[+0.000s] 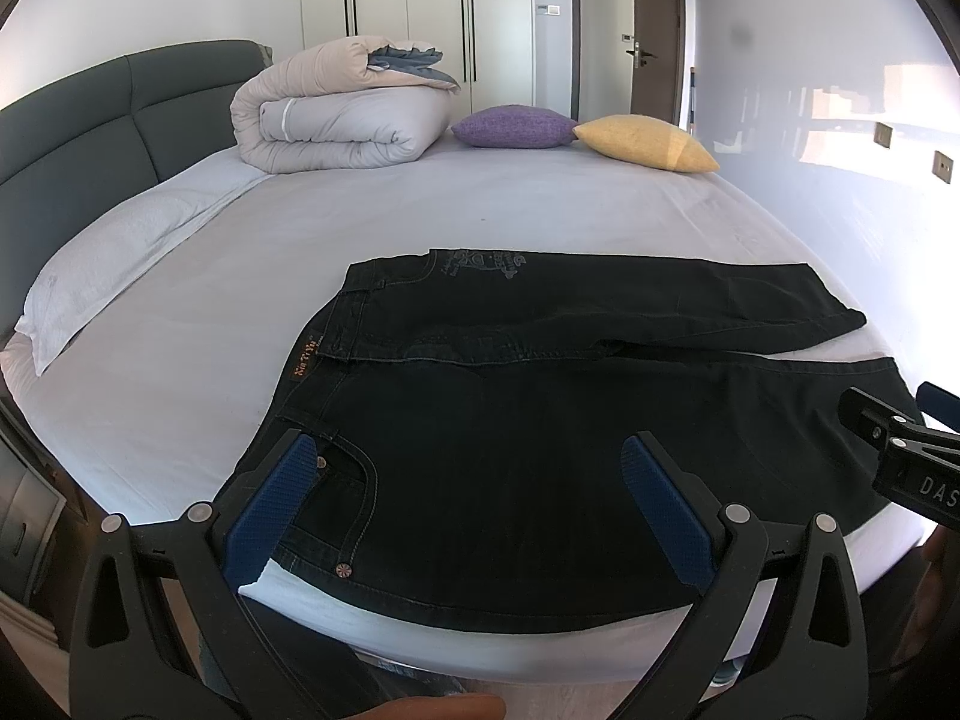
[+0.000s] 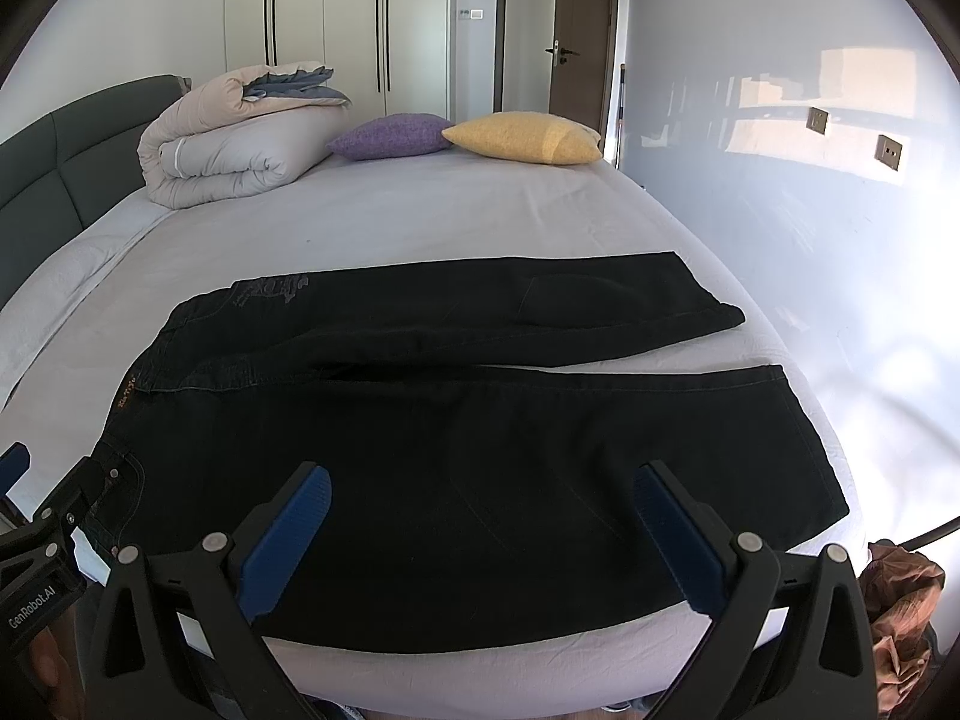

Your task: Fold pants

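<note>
One pair of black pants (image 1: 540, 420) lies flat on the bed (image 1: 240, 300); left tongs (image 1: 468, 504) and right tongs (image 2: 480, 534) both released.

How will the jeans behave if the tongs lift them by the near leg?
The jeans will probably drape rather than hold shape: they lie flat and follow the bed. The denim looks thick, with stitched seams, so likely heavyish, folding in broad bends. The far leg lies apart from the near one, so it may trail or drag. Both tongs are open.

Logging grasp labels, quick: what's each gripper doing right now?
Left gripper: open, holding nothing, above the pants.
Right gripper: open, holding nothing.
</note>
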`<state>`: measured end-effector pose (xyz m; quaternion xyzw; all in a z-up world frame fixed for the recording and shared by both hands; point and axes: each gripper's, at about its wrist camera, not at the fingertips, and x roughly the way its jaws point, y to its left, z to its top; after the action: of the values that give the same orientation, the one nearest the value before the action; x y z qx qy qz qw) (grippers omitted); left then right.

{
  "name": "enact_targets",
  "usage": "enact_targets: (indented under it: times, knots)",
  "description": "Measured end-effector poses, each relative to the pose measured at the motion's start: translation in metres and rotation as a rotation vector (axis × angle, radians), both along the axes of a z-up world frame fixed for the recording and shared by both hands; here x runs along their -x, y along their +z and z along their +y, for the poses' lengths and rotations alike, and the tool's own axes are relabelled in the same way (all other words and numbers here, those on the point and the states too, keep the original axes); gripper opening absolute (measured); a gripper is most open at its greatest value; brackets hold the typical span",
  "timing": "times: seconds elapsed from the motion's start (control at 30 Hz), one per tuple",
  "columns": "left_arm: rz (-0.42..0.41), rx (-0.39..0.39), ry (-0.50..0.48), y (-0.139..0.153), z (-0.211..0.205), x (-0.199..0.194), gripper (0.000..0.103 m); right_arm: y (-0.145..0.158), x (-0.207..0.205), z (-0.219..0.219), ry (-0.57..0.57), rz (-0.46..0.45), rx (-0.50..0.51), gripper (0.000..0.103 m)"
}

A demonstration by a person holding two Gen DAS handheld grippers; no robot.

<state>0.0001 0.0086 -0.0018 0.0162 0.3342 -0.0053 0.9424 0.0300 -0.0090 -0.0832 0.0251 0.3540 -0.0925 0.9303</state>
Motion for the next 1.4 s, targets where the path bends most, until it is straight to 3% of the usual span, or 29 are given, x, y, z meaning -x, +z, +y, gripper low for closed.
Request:
enact_targets:
  times: [0.87,1.4]
  knots:
    - [0.003,0.002,0.000,-0.003,0.002,-0.001,0.103,-0.007,0.002,0.004,0.003,0.008,0.001,0.103]
    - [0.050,0.004,0.006,-0.023,0.002,-0.017,0.103,-0.017,-0.010,0.003,0.009,0.047,0.000,0.103]
